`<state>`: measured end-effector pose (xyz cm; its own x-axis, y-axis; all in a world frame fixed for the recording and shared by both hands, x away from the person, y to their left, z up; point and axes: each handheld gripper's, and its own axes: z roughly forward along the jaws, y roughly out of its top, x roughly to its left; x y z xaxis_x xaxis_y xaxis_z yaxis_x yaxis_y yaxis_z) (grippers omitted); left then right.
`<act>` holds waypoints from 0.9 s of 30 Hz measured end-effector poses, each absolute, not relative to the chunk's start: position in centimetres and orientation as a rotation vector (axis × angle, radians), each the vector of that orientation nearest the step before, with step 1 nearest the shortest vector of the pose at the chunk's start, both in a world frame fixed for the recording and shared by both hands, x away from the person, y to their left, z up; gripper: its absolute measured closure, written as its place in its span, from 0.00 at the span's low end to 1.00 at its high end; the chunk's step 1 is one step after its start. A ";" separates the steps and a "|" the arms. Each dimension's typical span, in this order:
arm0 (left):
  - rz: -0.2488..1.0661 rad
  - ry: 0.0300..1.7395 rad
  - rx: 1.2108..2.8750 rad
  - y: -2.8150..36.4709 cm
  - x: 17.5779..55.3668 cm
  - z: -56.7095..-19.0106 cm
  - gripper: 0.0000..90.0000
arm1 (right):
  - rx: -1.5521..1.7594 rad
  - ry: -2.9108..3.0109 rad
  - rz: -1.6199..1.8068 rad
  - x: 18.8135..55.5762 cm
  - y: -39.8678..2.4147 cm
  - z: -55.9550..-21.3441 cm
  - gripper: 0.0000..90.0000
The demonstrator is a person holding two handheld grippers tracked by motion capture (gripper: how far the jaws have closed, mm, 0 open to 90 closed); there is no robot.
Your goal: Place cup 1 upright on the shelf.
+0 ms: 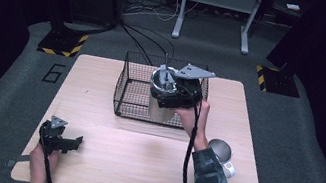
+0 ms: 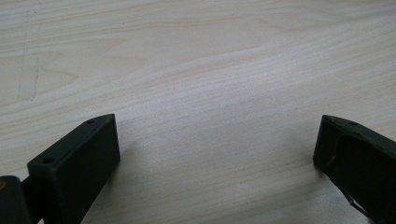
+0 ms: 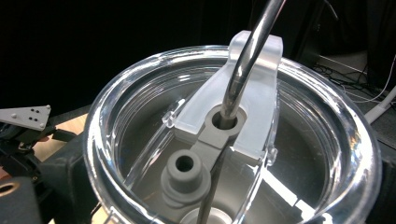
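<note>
tumbler [image 1: 163, 102] with clear lid [image 3: 233, 140] and metal straw [image 3: 245, 60], upright, long axis vertical, held above near right corner of wire basket [image 1: 130, 97]. pinched by right gripper [image 1: 173, 93]. left gripper [image 1: 71, 144] spread wide, idle, well apart toward the basket's near left.

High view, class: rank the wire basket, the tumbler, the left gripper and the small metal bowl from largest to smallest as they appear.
1. Wire basket
2. Tumbler, held raised towards the camera, so its rank is less sure
3. Left gripper
4. Metal bowl, partly hidden by the sleeve
</note>
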<state>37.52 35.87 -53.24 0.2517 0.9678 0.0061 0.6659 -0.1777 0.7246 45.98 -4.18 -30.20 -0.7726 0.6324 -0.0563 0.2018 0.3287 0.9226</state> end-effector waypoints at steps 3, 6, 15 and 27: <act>0.639 1.484 1.927 35.9 37.5 -53.2 0.01 | 0.744 2.196 1.431 46.3 -3.6 -30.1 0.04; 0.639 1.484 1.927 35.9 37.5 -53.2 0.00 | 0.735 2.198 1.431 46.6 -3.4 -30.0 0.04; 0.645 1.484 1.922 35.9 37.5 -53.2 0.01 | 0.750 2.203 1.430 47.9 -2.5 -30.1 0.04; 0.646 1.483 1.919 35.9 37.5 -53.3 0.01 | 0.767 2.199 1.426 49.2 -1.5 -29.8 0.04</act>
<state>37.52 35.86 -53.26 0.2496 0.9683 0.0065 0.6644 -0.1762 0.7263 49.24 -1.54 -29.76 -0.7655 0.6422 -0.0403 0.2254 0.3263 0.9180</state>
